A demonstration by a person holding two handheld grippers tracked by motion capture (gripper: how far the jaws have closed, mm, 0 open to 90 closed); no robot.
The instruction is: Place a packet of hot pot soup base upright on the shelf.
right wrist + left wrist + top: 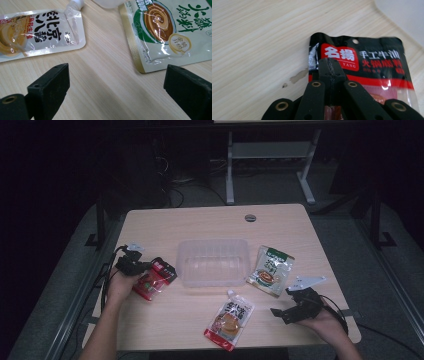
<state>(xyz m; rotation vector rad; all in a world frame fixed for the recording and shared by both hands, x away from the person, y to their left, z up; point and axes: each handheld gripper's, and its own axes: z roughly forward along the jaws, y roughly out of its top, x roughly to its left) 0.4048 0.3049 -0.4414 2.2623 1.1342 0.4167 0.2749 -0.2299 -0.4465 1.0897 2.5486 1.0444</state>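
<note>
Left gripper (329, 72): jaws pressed together on the red-and-black sauce packet (372, 65), pinched near its top-left corner. The packet is seen lying flat on the worktop (257, 45), stretching ahead and to the right of the jaws; in the high view it sits at (156, 277), just left of the clear plastic tray (212, 262).

Right gripper (116, 85): jaws spread wide, nothing held, worktop between them. A white spouted pouch (37, 33) is seen ahead-left of it, a green-and-white packet (170, 35) ahead-right.
</note>
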